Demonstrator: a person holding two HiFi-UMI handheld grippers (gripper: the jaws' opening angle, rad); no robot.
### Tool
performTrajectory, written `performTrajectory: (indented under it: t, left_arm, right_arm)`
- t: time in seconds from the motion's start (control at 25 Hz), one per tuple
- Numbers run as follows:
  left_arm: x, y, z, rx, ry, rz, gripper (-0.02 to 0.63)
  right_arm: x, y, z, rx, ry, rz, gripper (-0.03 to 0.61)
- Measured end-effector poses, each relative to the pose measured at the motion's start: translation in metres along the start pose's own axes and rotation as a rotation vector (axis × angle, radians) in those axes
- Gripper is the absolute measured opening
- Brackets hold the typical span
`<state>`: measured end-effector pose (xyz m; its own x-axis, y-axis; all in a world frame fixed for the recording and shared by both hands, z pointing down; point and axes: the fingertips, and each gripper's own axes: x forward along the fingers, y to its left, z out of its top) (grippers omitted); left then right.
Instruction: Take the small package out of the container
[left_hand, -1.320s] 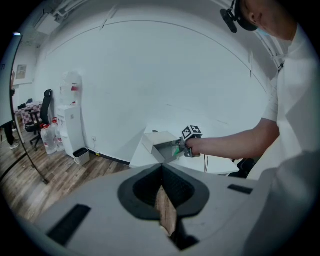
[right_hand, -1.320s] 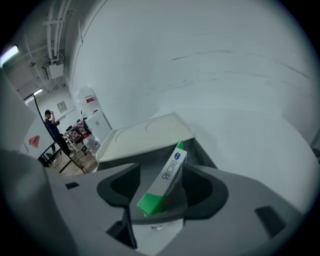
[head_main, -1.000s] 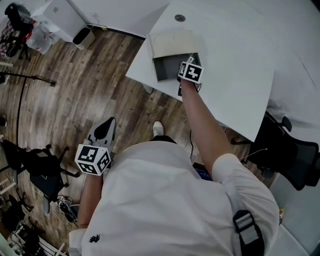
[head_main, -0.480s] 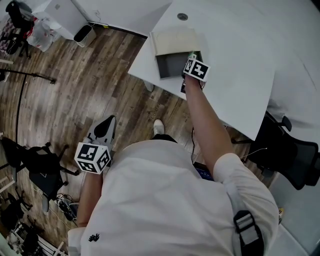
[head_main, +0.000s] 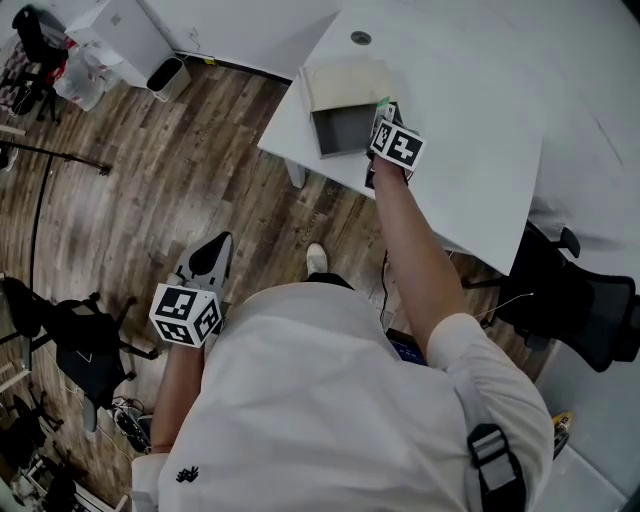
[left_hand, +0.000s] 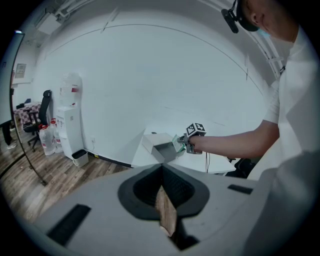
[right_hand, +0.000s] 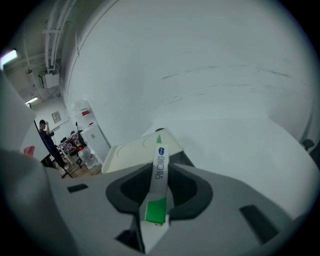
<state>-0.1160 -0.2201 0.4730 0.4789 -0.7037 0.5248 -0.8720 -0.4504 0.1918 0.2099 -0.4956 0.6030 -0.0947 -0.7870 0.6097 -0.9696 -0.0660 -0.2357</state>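
White tabletop, set in a room with a wood floor; contents listed from the working end outward. Right tongs: jaws closing, drawn in narrow, pads pressed on the flat sides of the small package. The package is a thin white sachet with a green end and blue print. Its long axis runs straight out along the jaws, with its far tip pointing over the pale lid. Package position: at the right-hand rim of the container, no longer lying on its floor. From the left gripper view it appears raised beside the opening, though whether it is wholly clear of the wall cannot be told. Container: an open grey box with a cream lid folded back, standing near the tabletop's corner just left of the right tongs. Judgement: the package is already in hand, so the coming move turns on carrying it up and rightward, away from the box wall and toward the bare tabletop on that side. Left tongs: well apart from the work, held low over the floor beside the person's body. Its jaws stand at a narrow slit with nothing in them, idle and by far the farther of the two. Beyond: a dark office chair at the tabletop's far side.
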Motion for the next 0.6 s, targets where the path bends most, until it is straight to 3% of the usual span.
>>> performTrajectory:
  t: [0.6]
  left_arm:
    - [-0.036,-0.008,-0.009,0.039,-0.053,-0.081,0.006]
  right_arm:
    - [-0.092,0.026,-0.011,-0.065,-0.067,0.08,0.098]
